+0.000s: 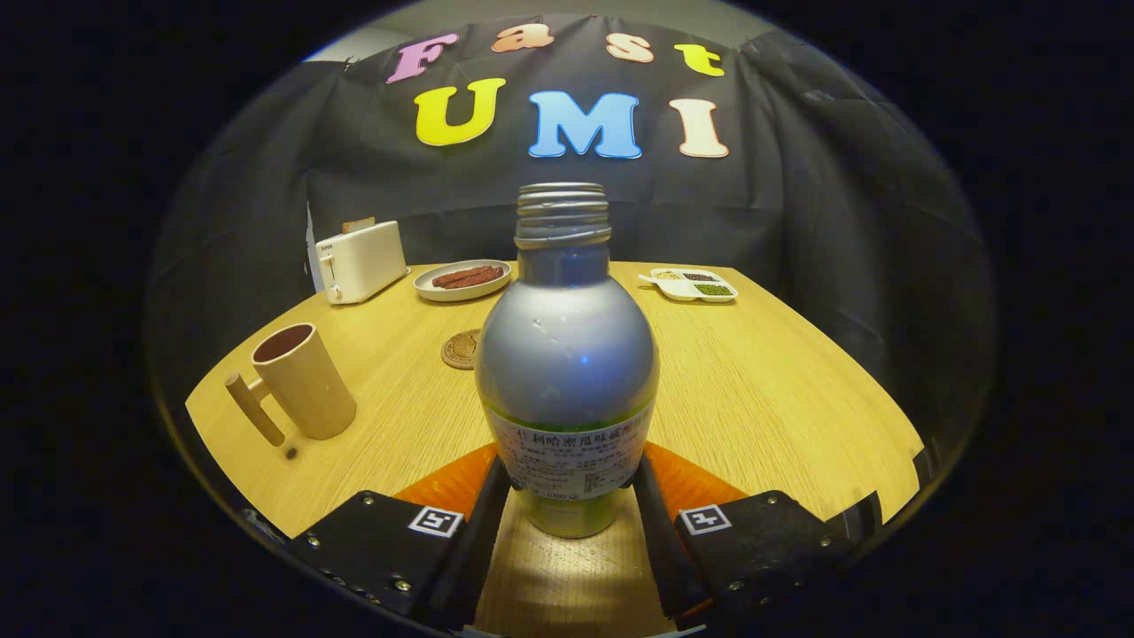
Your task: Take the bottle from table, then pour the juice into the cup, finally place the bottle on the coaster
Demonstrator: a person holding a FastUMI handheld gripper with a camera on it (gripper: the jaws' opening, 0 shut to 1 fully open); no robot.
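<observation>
My gripper [571, 496] sits low over the counter [780, 390], and its jaws stand partly open with the bottle [567, 363] between them. Both fingers press against the bottle's lower sides, at the level of its label, so I have hold of it. The bottle stands upright, its base at or just above the counter; I cannot tell whether it touches. It has a rounded silver upper body, a pale label band below, a greenish bottom, and a bare threaded neck with no cap on it.

I take the bottle as my landmark for everything else. To its left, a little farther off, stands the cup [303, 379], a tall tan mug with a straight side handle pointing toward me and to the left. It is upright and well apart from the bottle. Just behind the bottle's left shoulder lies the coaster [461, 349], a small round brown disc flat on the counter, partly hidden by the bottle.

Farther back and left of the bottle, a round plate [462, 280] holds some dark reddish-brown strips of food. Left of that plate, near the counter's far edge, stands a white toaster [361, 262]. Behind the bottle to the right, a white divided dish [692, 284] holds small portions in separate compartments. Dark cloth hangs behind the counter.
</observation>
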